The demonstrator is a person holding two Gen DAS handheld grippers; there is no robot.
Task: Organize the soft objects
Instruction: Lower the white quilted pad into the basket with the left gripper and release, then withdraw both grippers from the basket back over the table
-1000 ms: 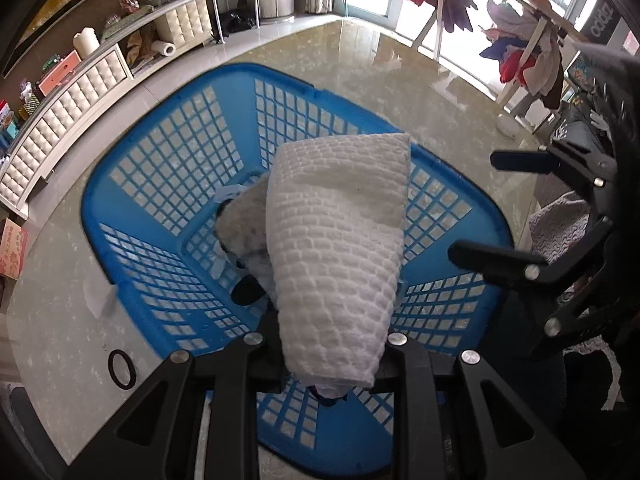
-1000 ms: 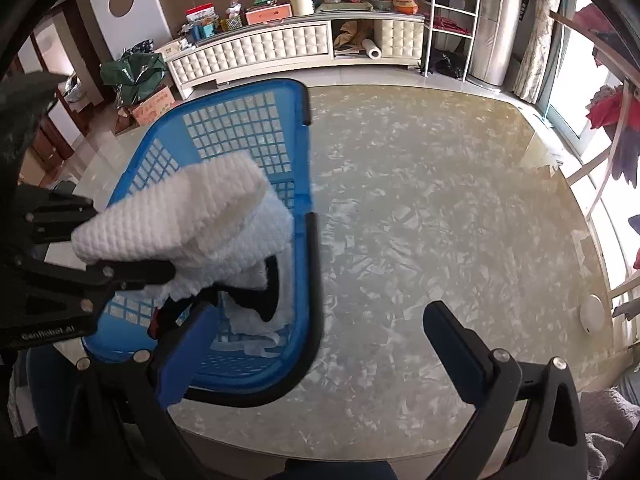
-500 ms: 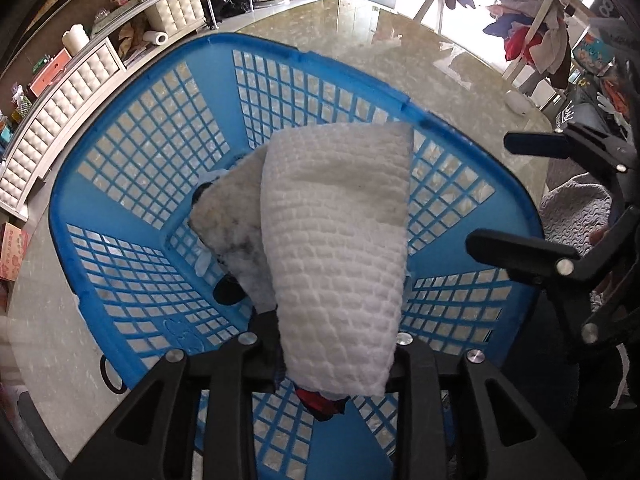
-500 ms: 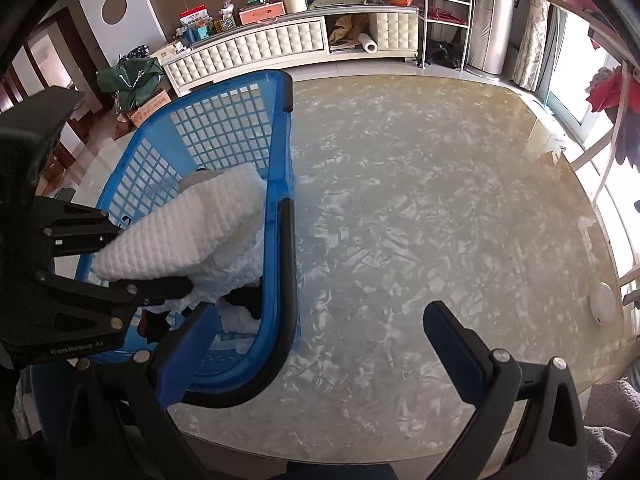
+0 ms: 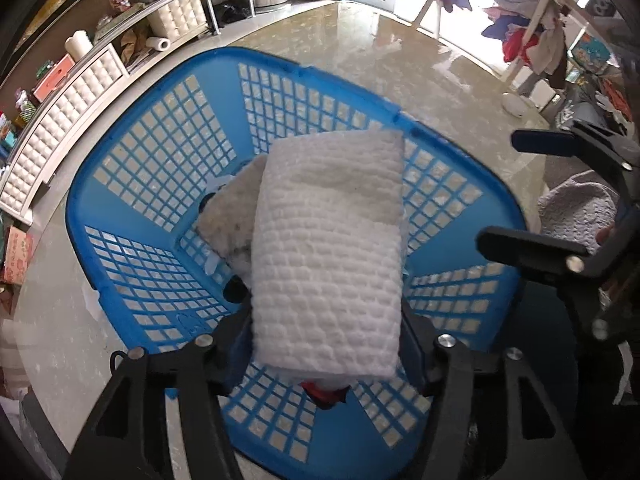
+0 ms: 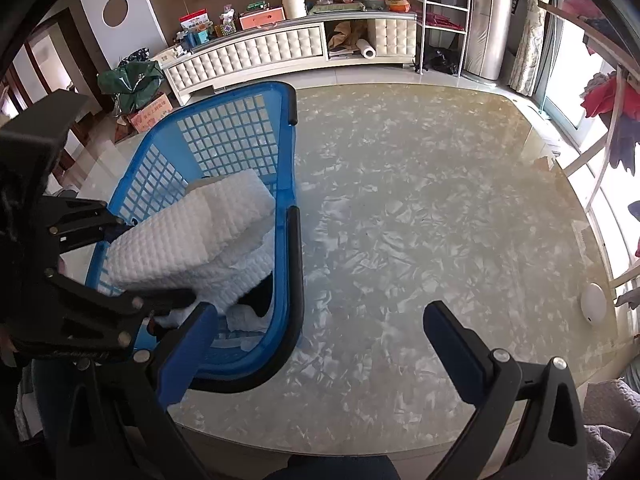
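White towel [image 5: 326, 264] between opening left tool [image 5: 326, 354]

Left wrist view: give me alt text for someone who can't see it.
A folded white waffle towel lies between the opening jaws of the left gripper, over a blue basket on a glossy table. More white cloth and something red lie underneath. The right gripper hangs open at right.

Basket [image 5: 168, 184] sits on table [image 6: 420, 220] at its left part, folded towel [image 5: 328, 248] over the basket between left gripper [image 5: 326, 344] jaws, which are opening, other cloths under it, right gripper [image 6: 320, 340] right of basket.
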